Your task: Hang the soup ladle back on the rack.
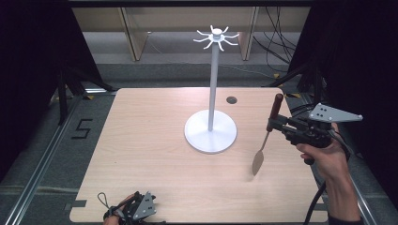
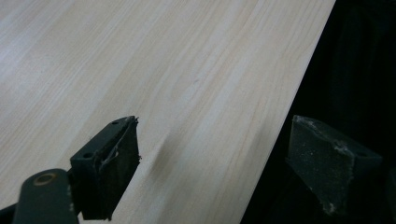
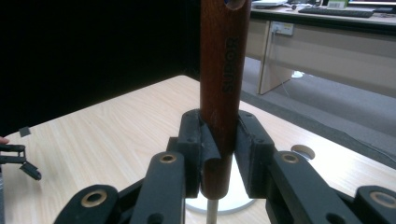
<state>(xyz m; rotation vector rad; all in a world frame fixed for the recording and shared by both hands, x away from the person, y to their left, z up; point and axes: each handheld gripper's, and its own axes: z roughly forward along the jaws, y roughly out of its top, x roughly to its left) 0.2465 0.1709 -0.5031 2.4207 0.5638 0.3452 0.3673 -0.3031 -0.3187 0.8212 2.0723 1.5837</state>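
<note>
Spoon (image 1: 259, 157) in right gripper (image 1: 277, 123), near table (image 1: 141, 154) right edge.

Left gripper (image 1: 133, 210): cut by the high view's bottom edge (near the table (image 1: 155, 164) corner); spoon (image 3: 222, 93) bowl: hidden below the jaws.

A light wooden table (image 1: 141, 154) carries a white hook stand (image 1: 210, 132) near its middle.

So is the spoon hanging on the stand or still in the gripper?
In the gripper. The right gripper is clamped on the spoon by its wooden handle, bowl down above the table, apart from the stand.
</note>
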